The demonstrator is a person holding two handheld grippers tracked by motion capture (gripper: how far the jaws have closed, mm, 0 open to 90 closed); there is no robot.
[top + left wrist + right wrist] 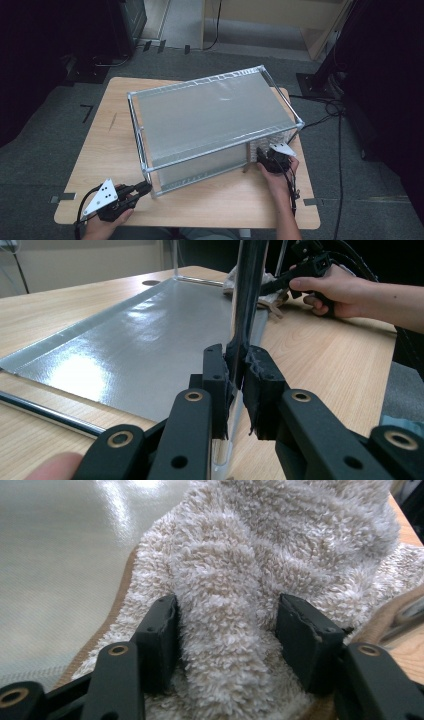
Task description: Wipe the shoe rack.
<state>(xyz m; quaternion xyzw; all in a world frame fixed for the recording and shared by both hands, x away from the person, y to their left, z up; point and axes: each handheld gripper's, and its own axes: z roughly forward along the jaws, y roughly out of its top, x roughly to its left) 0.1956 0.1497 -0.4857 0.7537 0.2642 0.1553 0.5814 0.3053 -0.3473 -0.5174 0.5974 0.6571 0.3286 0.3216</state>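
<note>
At lower left of high view, left gripper clamped on rack post, steadying. At right, right gripper w/ jaws apart around fluffy towel. Next: squeeze, pull out.

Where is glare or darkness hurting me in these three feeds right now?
High view: dim, room edges nearly black, a faint sheen on the rack's grey top panel. Left gripper view: bright glare patches on the grey bottom liner, near jaws soft. Right gripper view: fluffy beige towel evenly lit, white hotspot on the liner at the top edge.
</note>
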